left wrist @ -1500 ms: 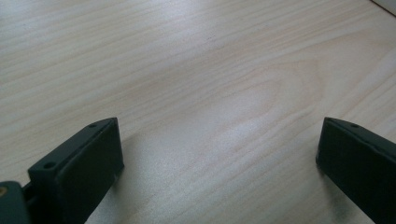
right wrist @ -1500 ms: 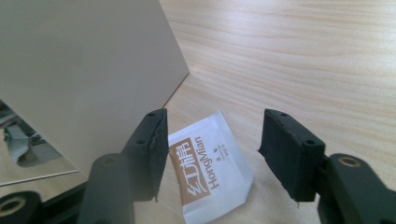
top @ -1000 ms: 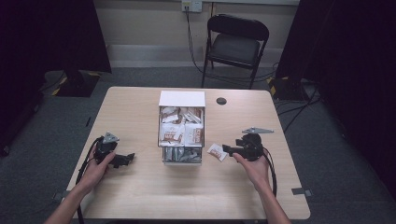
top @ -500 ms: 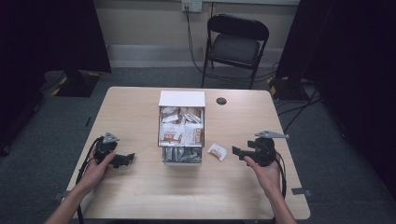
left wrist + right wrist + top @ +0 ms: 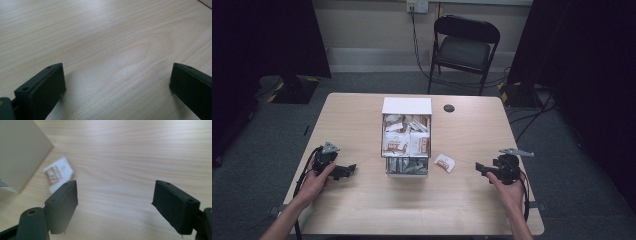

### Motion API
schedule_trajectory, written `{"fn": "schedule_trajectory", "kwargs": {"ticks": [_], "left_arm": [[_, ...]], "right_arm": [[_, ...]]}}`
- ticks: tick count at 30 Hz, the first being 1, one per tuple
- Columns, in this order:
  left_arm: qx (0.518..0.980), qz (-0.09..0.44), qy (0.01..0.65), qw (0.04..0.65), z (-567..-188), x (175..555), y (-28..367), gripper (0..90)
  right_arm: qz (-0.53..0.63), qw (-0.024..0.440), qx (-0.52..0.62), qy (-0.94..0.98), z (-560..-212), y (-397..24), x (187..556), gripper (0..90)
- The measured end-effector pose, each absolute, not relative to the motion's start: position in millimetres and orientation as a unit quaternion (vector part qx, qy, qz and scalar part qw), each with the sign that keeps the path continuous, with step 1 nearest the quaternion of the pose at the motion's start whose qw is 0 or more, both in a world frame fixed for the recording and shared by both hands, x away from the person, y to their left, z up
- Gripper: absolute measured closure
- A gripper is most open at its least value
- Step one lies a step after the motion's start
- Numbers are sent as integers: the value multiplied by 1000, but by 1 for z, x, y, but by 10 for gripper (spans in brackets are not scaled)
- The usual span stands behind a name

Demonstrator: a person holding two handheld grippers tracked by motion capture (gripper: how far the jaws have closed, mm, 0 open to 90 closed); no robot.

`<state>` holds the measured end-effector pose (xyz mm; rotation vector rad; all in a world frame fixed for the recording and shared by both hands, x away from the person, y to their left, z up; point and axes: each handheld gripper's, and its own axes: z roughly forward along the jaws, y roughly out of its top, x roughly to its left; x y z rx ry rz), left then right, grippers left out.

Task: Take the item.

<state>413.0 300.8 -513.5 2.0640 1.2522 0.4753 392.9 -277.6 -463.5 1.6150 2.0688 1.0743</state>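
Right hand-held gripper (image 5: 482,168) withdrawn from packet (image 5: 444,162), jaws opening, empty

Both forearms reach in over the near counter (image 5: 422,210) edge, the left gripper (image 5: 346,171) resting low with fingers spread, the right gripper (image 5: 482,169) with fingers just opening wide, nothing between them.

Dim room, dark edges; soft overhead light brightens the pale wooden table (image 5: 362,210). Left of the black fingers (image 5: 62,202), the small white packet (image 5: 58,173) smears with motion blur.
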Motion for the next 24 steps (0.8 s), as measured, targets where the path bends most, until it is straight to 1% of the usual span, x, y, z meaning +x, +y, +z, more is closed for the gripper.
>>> {"fn": "schedule_trajectory", "kwargs": {"ticks": [2, 5, 8, 10, 12, 15, 16, 19, 22, 24], "left_arm": [[791, 182, 480, 334, -514, 413, 301, 0], [791, 182, 480, 334, -514, 413, 301, 0], [791, 182, 480, 334, -514, 413, 301, 0], [791, 182, 480, 334, -514, 413, 301, 0], [791, 182, 480, 334, -514, 413, 301, 0], [791, 182, 480, 334, -514, 413, 301, 0], [791, 182, 480, 334, -514, 413, 301, 0], [791, 182, 480, 334, -514, 413, 301, 0], [791, 182, 480, 334, -514, 413, 301, 0], [791, 182, 480, 334, -514, 413, 301, 0]], "right_arm": [[351, 158, 574, 723, -469, -281, 394, 164], [322, 165, 584, 727, -478, -286, 397, 162], [284, 180, 597, 729, -484, -284, 400, 154], [279, 170, 602, 729, -488, -281, 401, 140], [269, 186, 596, 733, -490, -277, 401, 143], [267, 224, 587, 731, -496, -271, 397, 127], [273, 229, 588, 726, -497, -270, 395, 125], [276, 235, 593, 720, -498, -269, 394, 116], [285, 249, 590, 713, -503, -267, 393, 69], [286, 251, 591, 711, -503, -267, 393, 69]]}}
